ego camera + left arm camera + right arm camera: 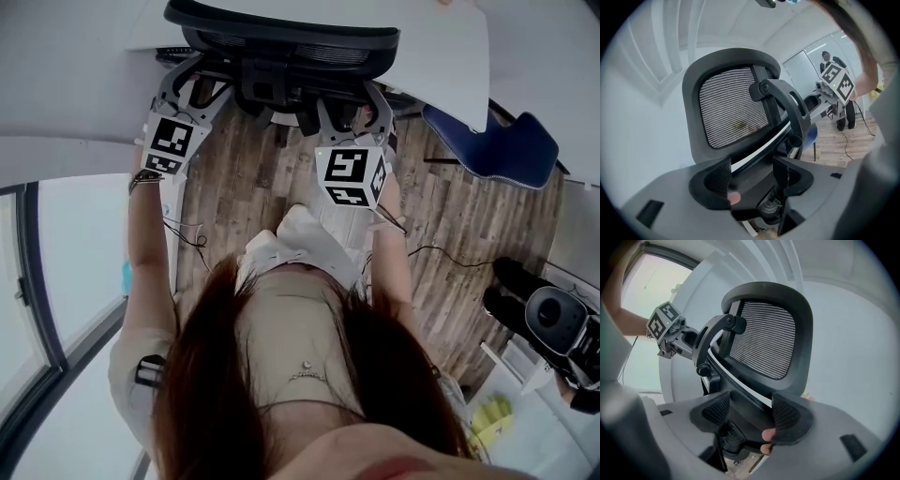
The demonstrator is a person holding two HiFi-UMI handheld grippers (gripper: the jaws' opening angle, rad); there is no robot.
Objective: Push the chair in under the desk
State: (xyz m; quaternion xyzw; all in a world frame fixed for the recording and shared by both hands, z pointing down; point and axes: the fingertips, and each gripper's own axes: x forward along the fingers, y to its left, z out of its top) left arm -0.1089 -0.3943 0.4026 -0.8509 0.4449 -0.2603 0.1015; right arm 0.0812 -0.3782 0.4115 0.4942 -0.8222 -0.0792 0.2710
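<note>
The black office chair (281,42) stands against the white desk (450,56), its mesh headrest (733,110) uppermost. My left gripper (192,94) is at the chair back's left side, and the backrest's black top rim (752,180) fills the space between its pads. My right gripper (352,117) is at the right side of the back and is shut on the same rim (745,418). The mesh headrest (766,338) rises right ahead of the right gripper. The seat and the base are hidden under the back.
A blue chair (497,145) stands to the right on the wood floor (244,178). Cables (441,253) trail across the floor. A person (562,323) crouches at the far right, and a glass wall (56,272) runs along the left.
</note>
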